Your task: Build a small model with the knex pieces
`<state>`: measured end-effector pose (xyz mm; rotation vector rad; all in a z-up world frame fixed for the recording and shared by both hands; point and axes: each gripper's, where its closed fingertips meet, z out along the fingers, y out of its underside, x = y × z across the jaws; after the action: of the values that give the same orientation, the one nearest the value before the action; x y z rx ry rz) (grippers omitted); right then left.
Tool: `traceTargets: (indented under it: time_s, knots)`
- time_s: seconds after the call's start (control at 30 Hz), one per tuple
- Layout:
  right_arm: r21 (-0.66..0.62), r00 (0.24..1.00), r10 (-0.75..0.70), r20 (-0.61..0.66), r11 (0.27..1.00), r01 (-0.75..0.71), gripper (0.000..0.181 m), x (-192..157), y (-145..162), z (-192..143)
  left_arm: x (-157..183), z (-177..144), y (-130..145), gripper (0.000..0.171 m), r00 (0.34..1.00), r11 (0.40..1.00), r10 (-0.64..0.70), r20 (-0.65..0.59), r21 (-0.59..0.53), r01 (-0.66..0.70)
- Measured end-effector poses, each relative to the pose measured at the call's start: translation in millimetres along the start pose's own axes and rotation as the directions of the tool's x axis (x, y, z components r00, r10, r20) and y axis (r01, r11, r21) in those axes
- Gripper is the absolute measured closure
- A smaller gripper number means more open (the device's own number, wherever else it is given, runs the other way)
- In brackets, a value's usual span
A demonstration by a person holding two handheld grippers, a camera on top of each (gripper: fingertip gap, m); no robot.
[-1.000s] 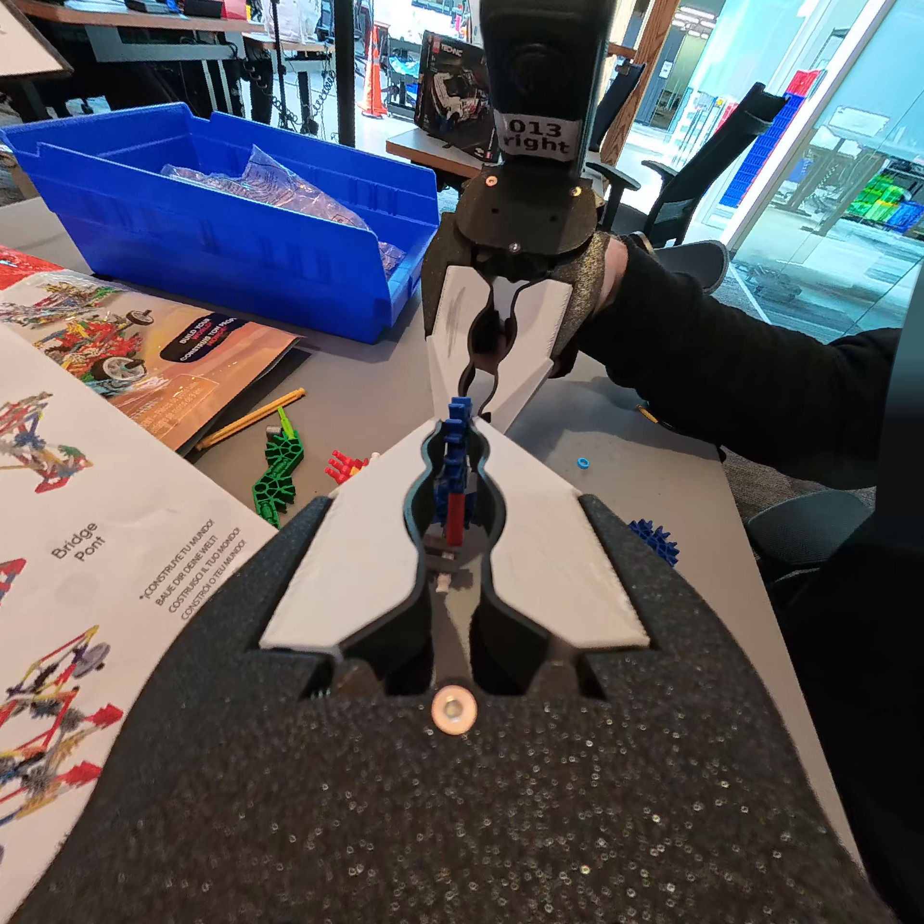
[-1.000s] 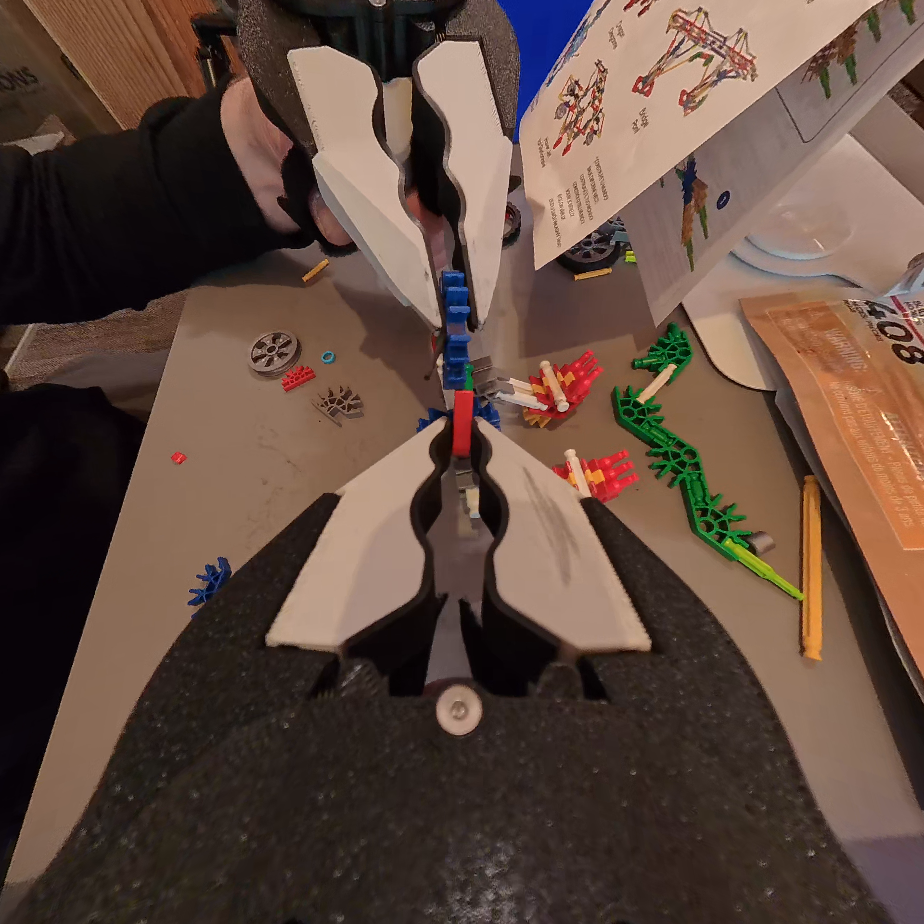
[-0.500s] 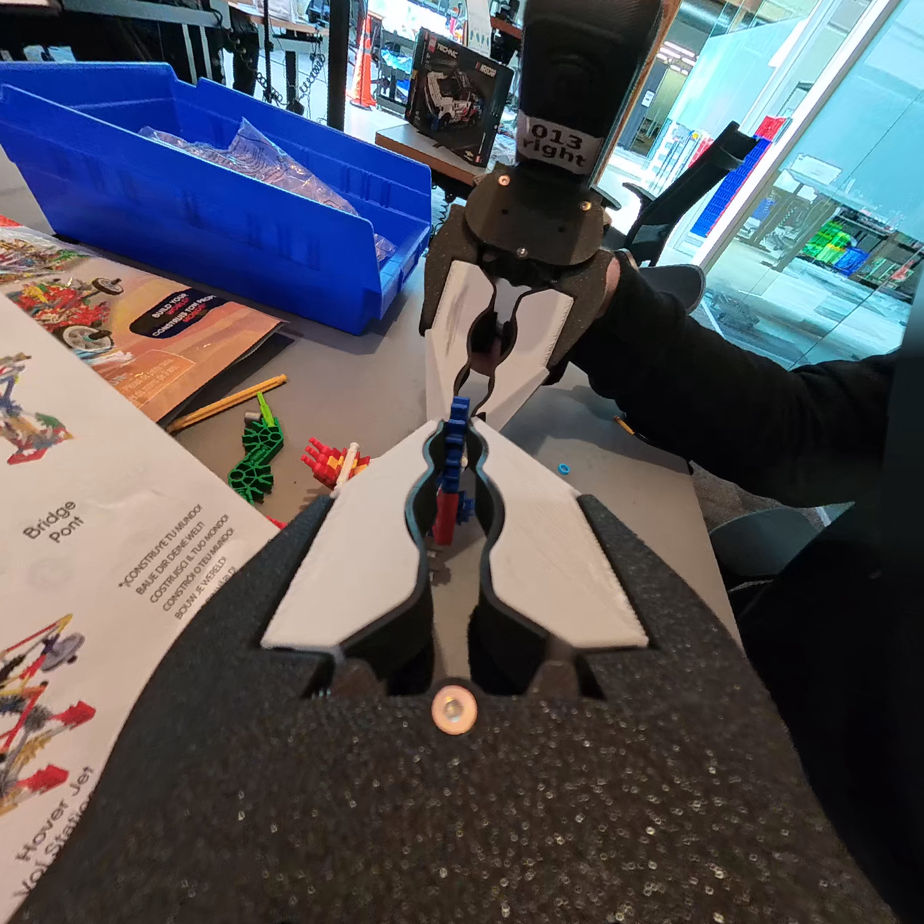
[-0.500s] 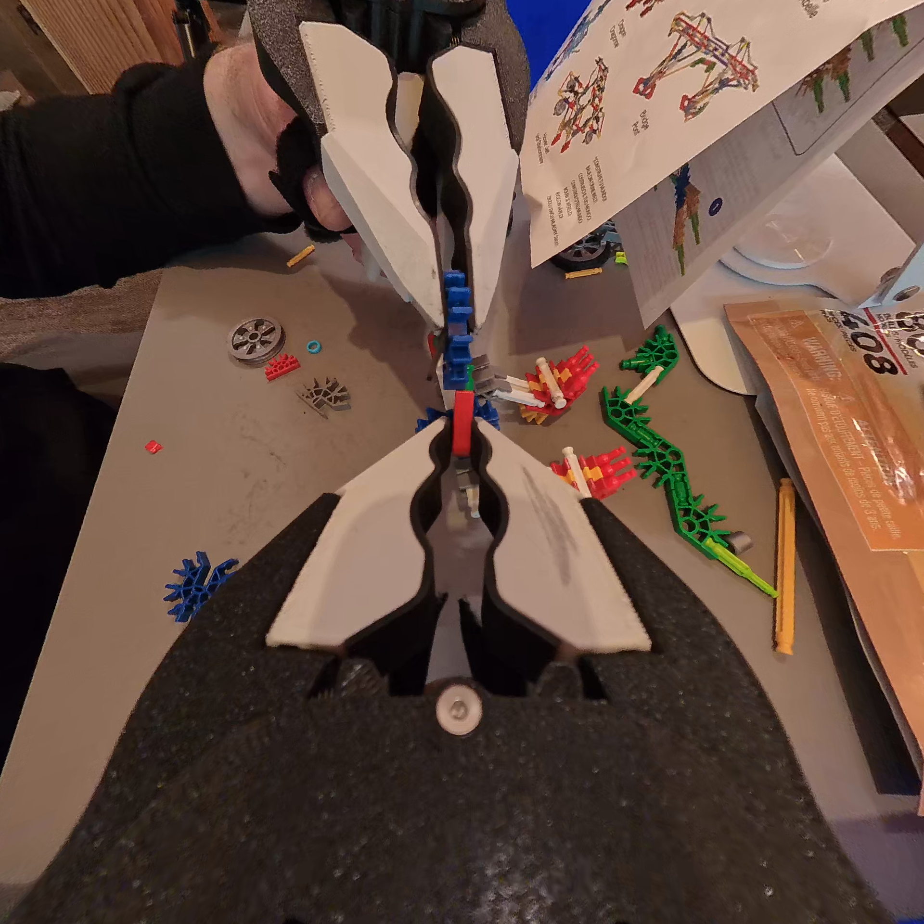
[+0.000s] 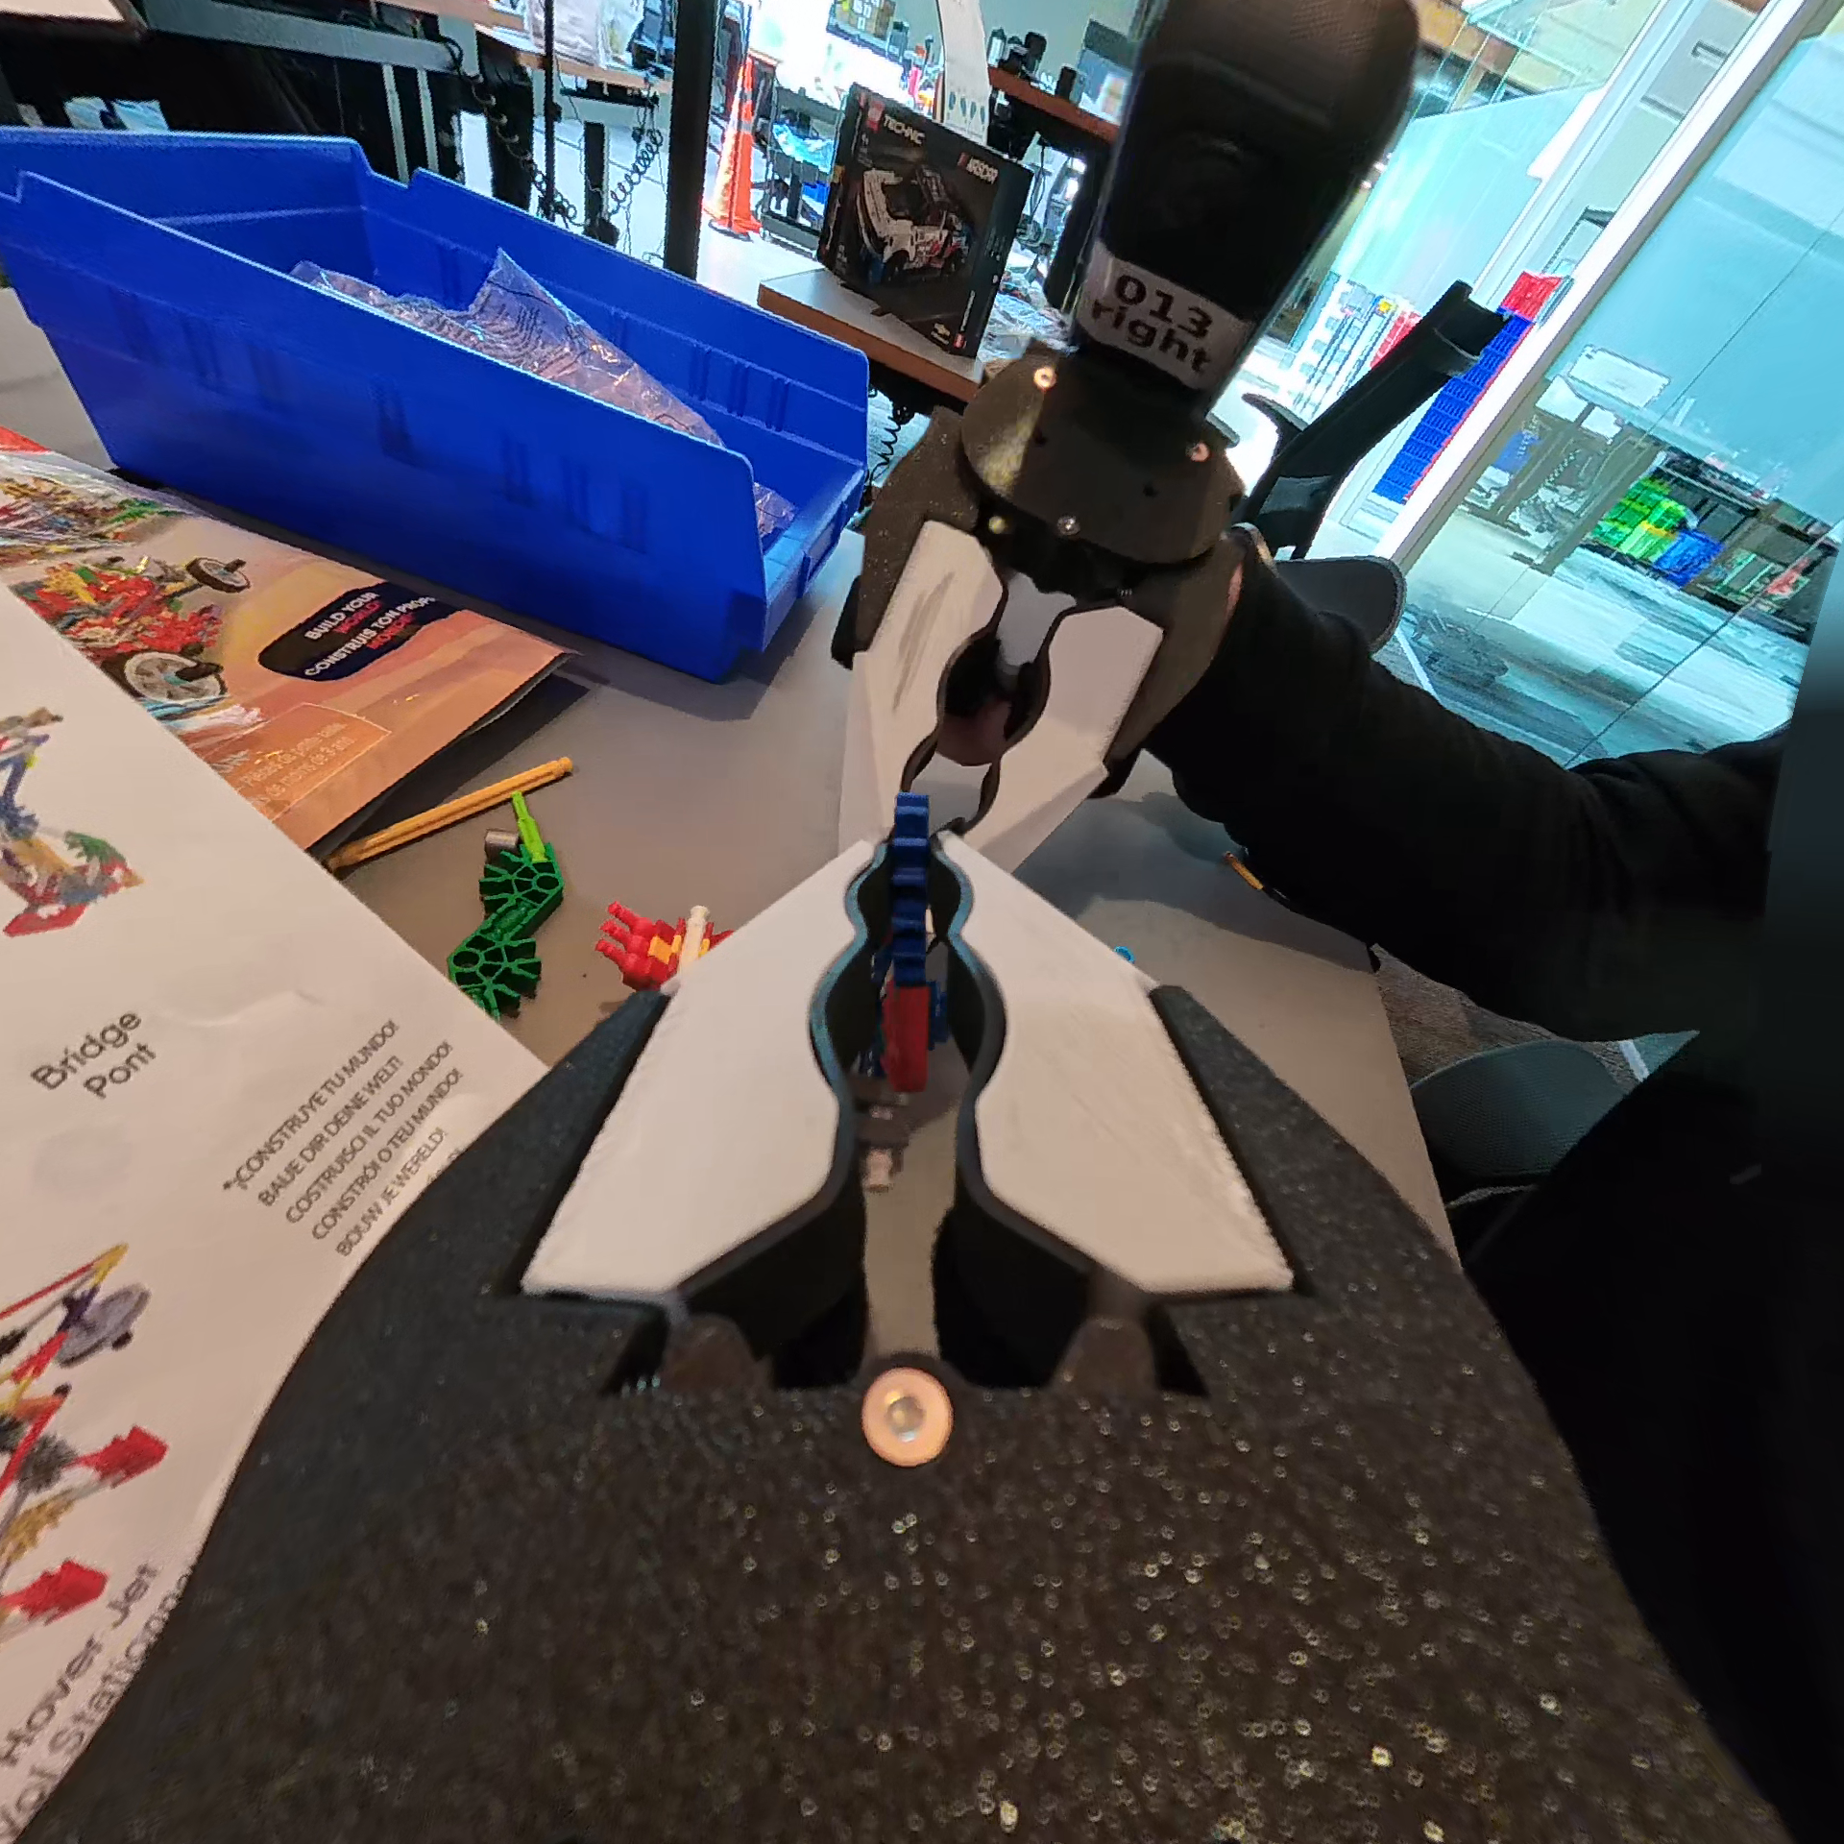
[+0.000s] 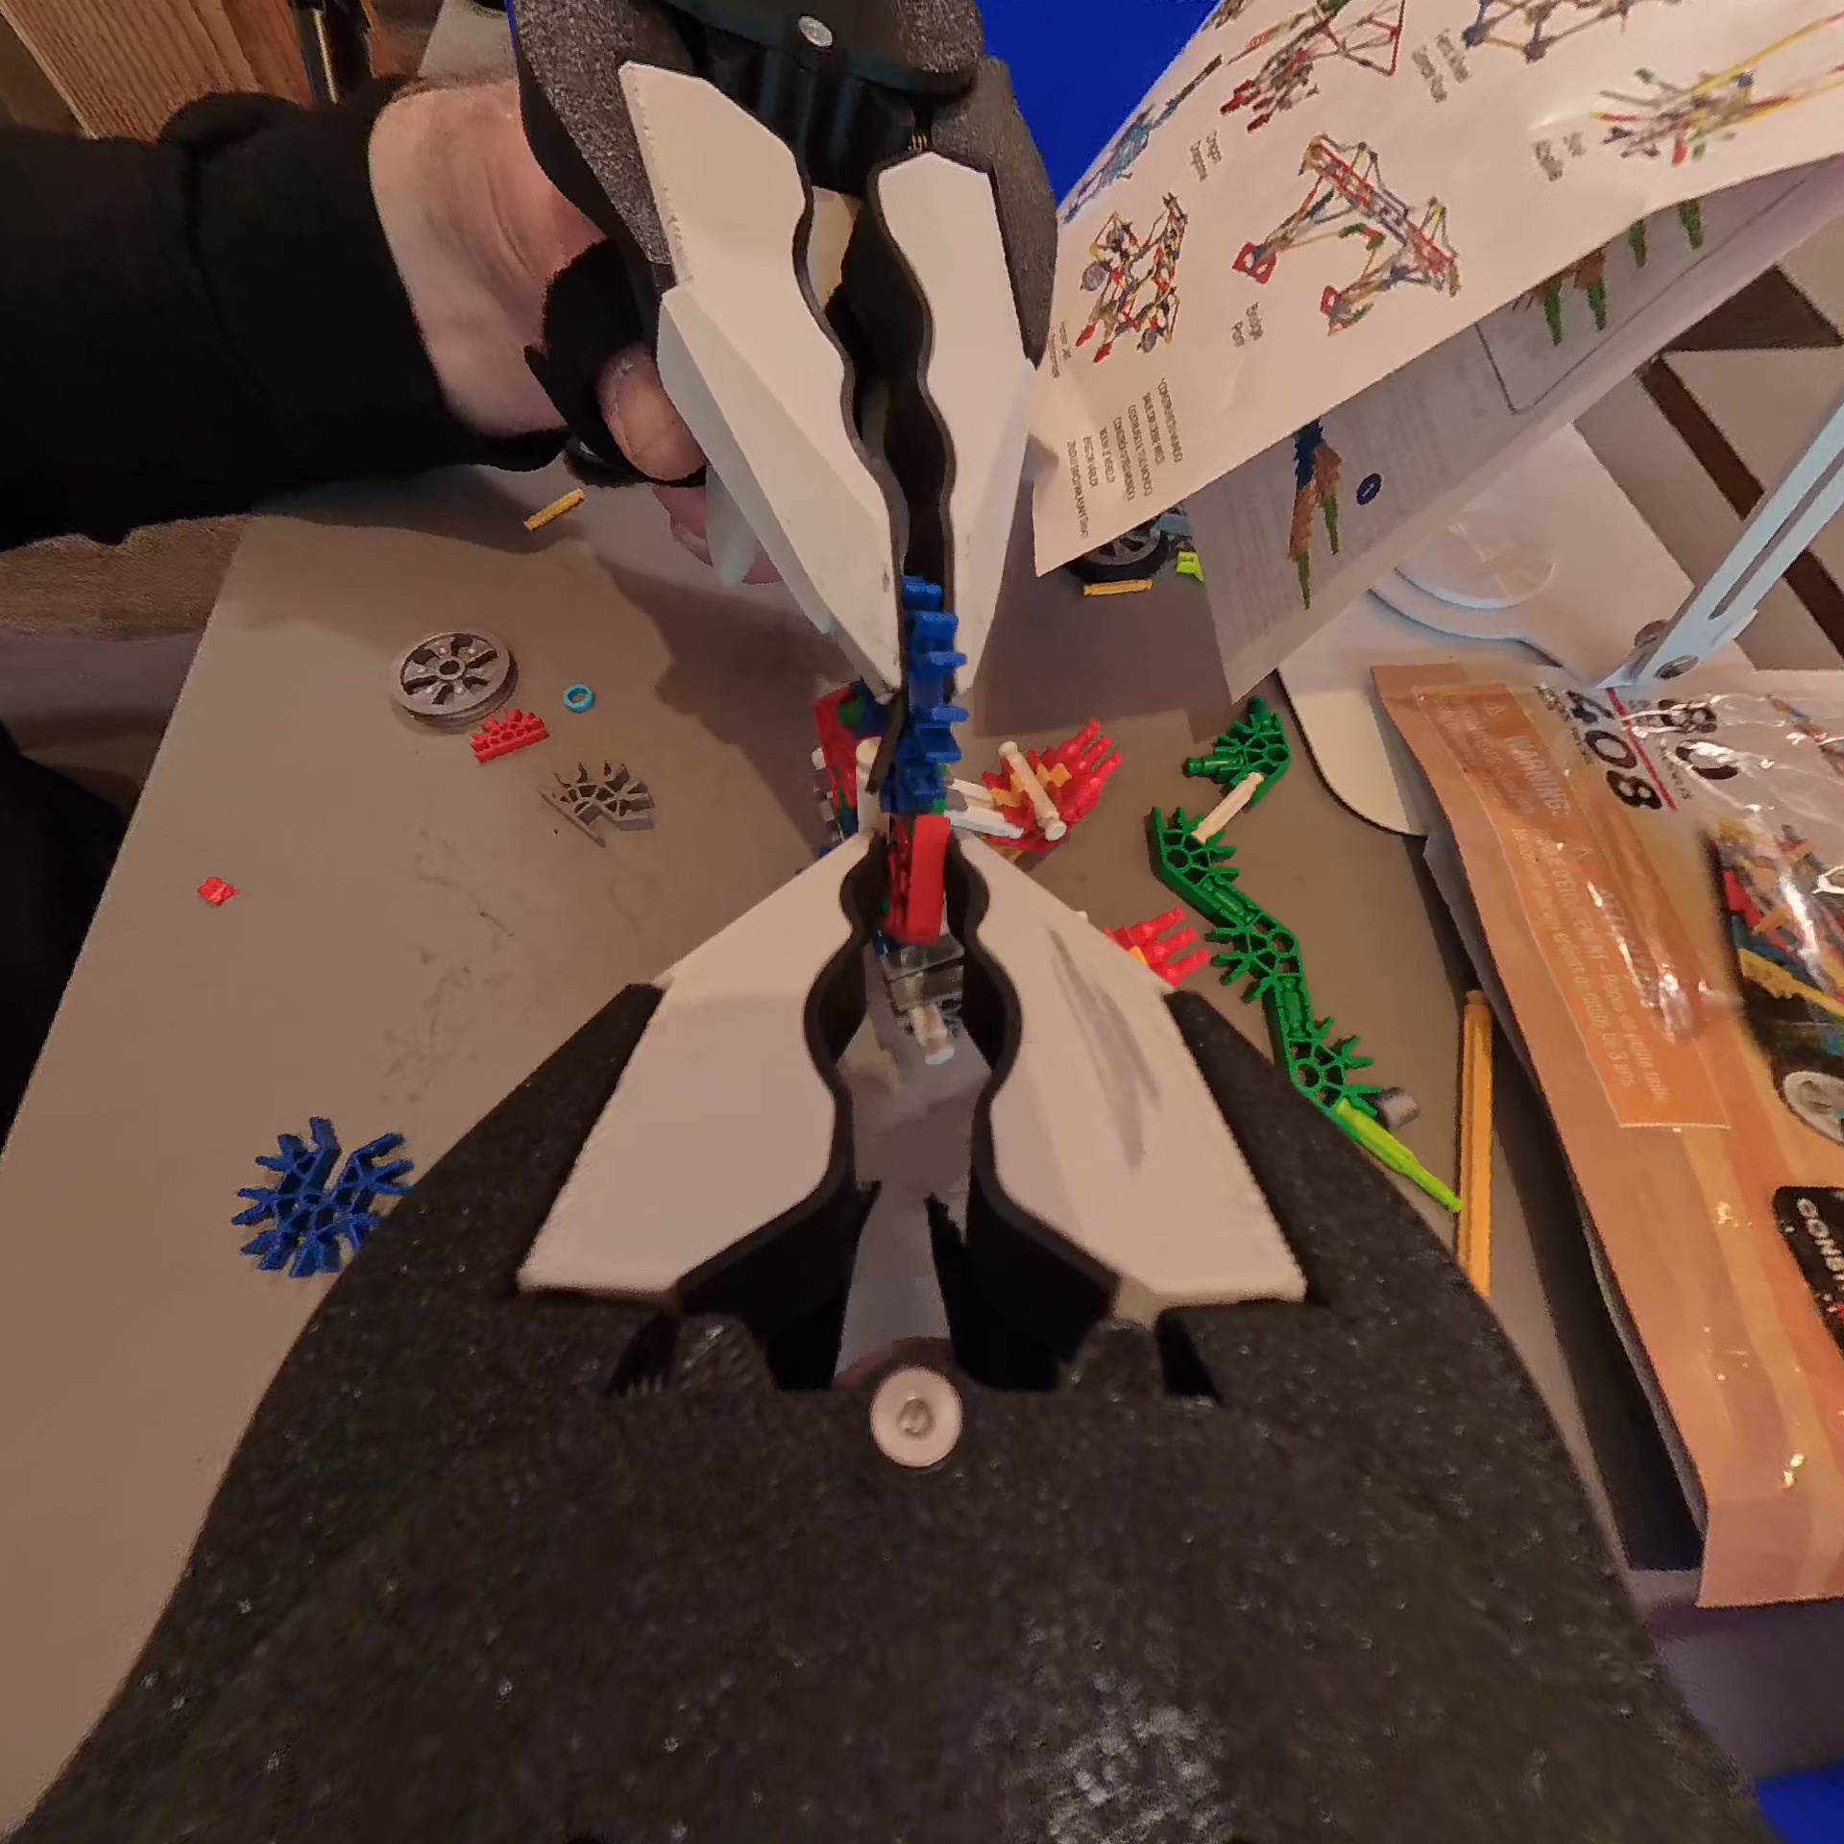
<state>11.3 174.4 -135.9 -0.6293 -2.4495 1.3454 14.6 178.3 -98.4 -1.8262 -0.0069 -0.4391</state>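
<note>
The left gripper [image 5: 910, 848] has its jaws closed on a flat blue toothed plastic connector piece [image 5: 908, 878], which stands edge-on between the white fingers. The right gripper [image 6: 913, 848] faces it tip to tip, its jaws clamped on a red plastic connector piece [image 6: 916, 878] that joins the blue one, so both pieces form 1 small assembly held up over the grey desk [image 6: 419, 958]. Behind the red piece, inside the right jaws, hang a small grey block and a white rod end [image 6: 933, 1043]. In the right wrist view a hand [image 6: 479, 259] in a black sleeve grips the left gripper's handle.

On the desk below the assembly lies a cluster of red and yellow connectors with white rods [image 6: 1048, 778]. Just to its side runs a chain of green snowflake-shaped connectors [image 6: 1257, 948] ending in a lime-green rod, and beside that a long yellow rod [image 6: 1472, 1138]. An orange printed plastic bag of parts [image 6: 1616, 998] sits at the desk's edge, and a white instruction sheet with coloured model drawings [image 6: 1397, 249] stands tilted above it. On the other side are a loose blue snowflake connector [image 6: 319, 1192], a grey spoked wheel [image 6: 454, 674], a small red connector [image 6: 509, 736] and a grey connector [image 6: 599, 798]. A big blue plastic bin holding clear bags [image 5: 429, 419] stands farther back in the left wrist view.
</note>
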Motion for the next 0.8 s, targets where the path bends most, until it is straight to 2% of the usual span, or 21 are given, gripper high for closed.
traceTargets:
  time_s: [0.27, 0.8]
  knots:
    - [-0.006, 0.998, -0.062, -0.017, 0.998, 0.062, 0.174, 0.3, 2.2, 0.3, 1.1, 1.5, 3.0, 0.168, 0.999, 0.999, -0.034, -0.023, -0.008, 0.034]
    - [0.005, 0.999, -0.04, -0.013, 0.999, 0.04, 0.173, 0.5, -0.4, -0.3, 1.2, 0.8, 0.0, 0.168, 1.0, 1.0, -0.007, -0.01, 0.004, 0.007]
